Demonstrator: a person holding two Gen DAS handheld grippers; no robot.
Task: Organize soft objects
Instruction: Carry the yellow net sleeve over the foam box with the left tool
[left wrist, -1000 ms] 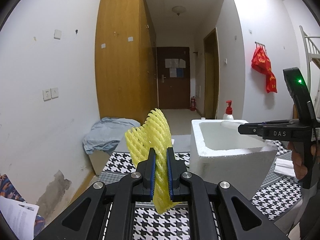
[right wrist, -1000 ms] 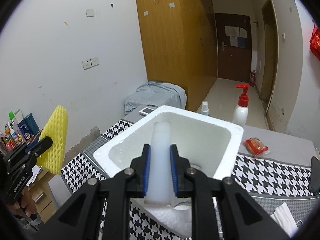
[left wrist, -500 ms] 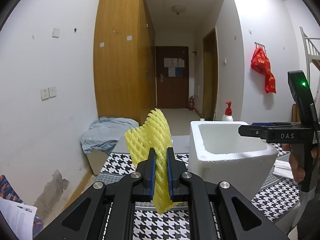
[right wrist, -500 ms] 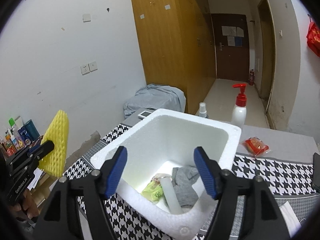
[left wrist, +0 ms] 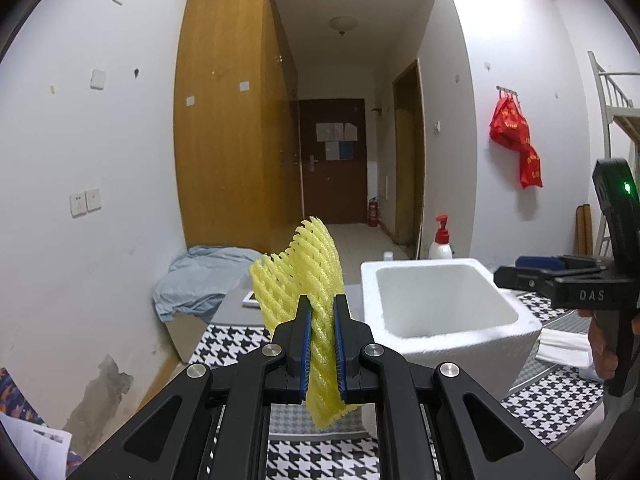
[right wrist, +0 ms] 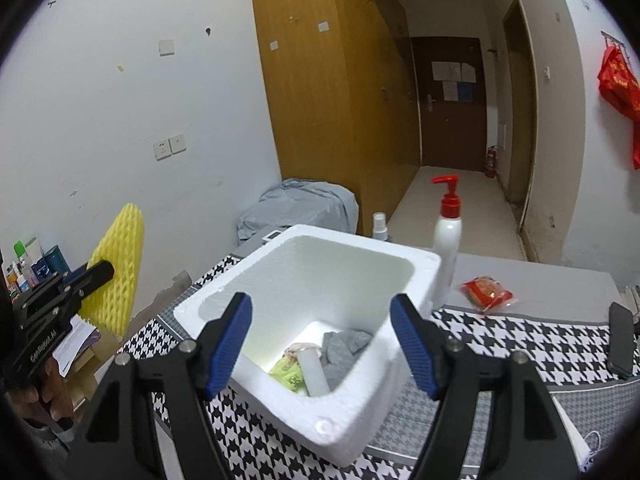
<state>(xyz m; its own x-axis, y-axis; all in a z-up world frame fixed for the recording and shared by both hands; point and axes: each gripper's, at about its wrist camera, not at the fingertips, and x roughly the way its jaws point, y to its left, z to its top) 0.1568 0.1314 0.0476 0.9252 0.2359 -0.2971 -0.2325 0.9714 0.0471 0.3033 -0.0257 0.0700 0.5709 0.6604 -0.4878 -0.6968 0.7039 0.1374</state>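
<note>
My left gripper (left wrist: 322, 344) is shut on a yellow foam net sleeve (left wrist: 304, 276) and holds it up, left of the white foam box (left wrist: 448, 344). In the right wrist view the sleeve (right wrist: 116, 276) and left gripper (right wrist: 90, 278) show at the far left. My right gripper (right wrist: 322, 338) is open and empty above the near side of the box (right wrist: 428, 268). Inside the box lie a white foam tube (right wrist: 314, 374), a grey cloth (right wrist: 344, 350) and a green packet (right wrist: 288, 374).
The box stands on a houndstooth table cover (right wrist: 520, 340). A red-pump bottle (right wrist: 448, 232) and a small spray bottle (right wrist: 380, 226) stand behind it. A red snack packet (right wrist: 486, 292) and a black phone (right wrist: 622, 338) lie at right. White tissues (left wrist: 564, 350) lie right of the box.
My right gripper opened and let the white foam tube drop into the box, then drew back a little. My left gripper still holds the yellow sleeve in about the same place.
</note>
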